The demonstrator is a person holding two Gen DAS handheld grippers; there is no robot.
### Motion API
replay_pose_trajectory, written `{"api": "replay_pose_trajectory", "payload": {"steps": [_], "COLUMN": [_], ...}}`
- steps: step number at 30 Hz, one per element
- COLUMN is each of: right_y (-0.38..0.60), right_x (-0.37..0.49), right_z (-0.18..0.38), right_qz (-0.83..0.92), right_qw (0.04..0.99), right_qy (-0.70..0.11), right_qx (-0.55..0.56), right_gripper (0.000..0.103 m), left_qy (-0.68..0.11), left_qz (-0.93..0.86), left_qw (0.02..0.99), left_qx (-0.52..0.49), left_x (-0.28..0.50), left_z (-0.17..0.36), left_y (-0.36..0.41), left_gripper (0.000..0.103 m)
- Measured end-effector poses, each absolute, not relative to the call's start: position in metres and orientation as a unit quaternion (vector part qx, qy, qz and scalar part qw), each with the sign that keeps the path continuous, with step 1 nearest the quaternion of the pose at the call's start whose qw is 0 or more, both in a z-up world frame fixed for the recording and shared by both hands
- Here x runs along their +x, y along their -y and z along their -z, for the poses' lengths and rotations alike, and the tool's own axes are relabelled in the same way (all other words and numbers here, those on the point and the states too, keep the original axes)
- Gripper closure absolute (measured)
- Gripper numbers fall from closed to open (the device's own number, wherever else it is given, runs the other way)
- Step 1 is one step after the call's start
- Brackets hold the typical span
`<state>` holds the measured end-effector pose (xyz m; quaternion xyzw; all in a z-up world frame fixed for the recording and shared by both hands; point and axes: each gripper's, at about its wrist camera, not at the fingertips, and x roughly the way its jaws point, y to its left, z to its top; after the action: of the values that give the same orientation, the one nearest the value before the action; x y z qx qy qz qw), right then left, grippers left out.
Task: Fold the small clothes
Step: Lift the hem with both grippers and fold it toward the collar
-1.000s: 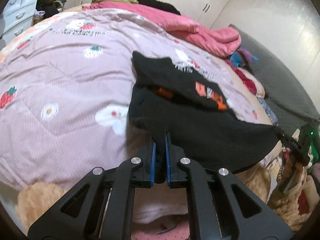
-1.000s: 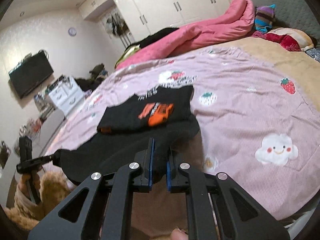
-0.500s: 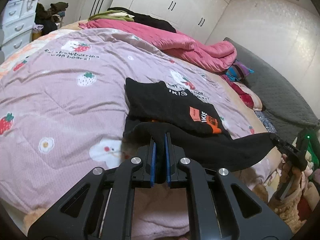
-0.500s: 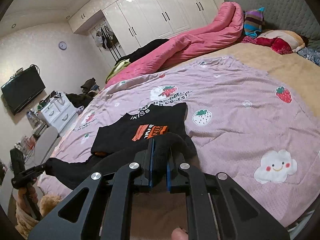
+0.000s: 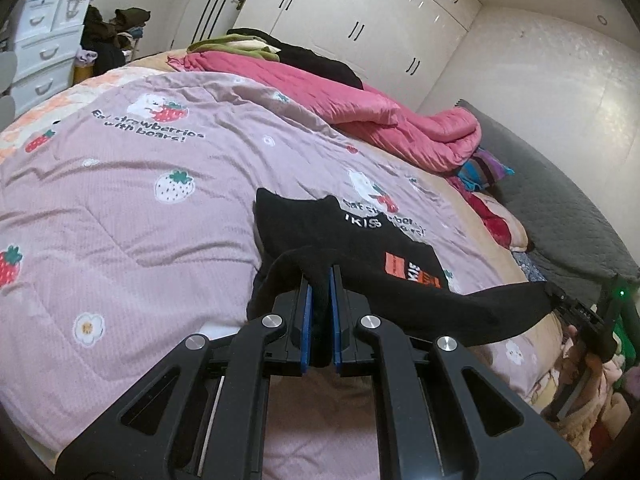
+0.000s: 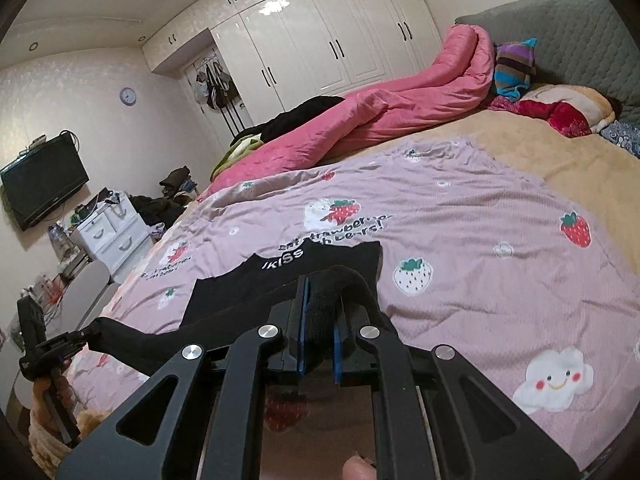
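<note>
One black printed T-shirt (image 5: pixel 352 236) on strawberry quilt (image 5: pixel 120 208): near hem lifted, pinched by left tool (image 5: pixel 319 280) and right tool (image 6: pixel 319 284); fold toward 12 o'clock unfinished.

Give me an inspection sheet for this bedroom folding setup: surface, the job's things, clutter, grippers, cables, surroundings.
Surface: bed with a purple strawberry quilt, wrinkled.
Job's things: black garment with orange print, far part lying on the quilt, near edge lifted and stretched between both grippers.
Clutter: rolled pink duvet, dark and green clothes behind it, striped cloth and pillows by the headboard.
Grippers: left gripper shut on the garment's edge; right gripper shut on the opposite end.
Cables: nothing seen on the bed.
Surroundings: white wardrobes, wall television, white drawers, wall clock.
</note>
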<state>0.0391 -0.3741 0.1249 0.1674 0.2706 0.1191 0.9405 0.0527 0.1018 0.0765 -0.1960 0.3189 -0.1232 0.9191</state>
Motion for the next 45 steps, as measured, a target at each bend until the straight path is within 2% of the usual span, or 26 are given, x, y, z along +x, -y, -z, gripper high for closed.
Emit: {"api": "replay_pose_trajectory", "payload": {"steps": [20,45], "right_y": [0.373,0.361], "right_x": [0.104,0.191], "right_z": [-0.122,-0.077], "right_qz": [-0.093,-0.046], "right_qw": [0.939,0.927], "right_qy": [-0.272,-0.318], "right_qx": [0.189,0.192], "right_gripper": [0.094,0.094], "left_qy": [-0.306,-0.349], "left_qz": [0.103,0.058], "left_qw": [0.927,0.922], "left_qx": [-0.192,-0.156], "left_x": [0.113,0.194], "left_z": [-0.082,-0.041], "left_y": [-0.099,-0.097], "left_gripper": [0.101,0.101]}}
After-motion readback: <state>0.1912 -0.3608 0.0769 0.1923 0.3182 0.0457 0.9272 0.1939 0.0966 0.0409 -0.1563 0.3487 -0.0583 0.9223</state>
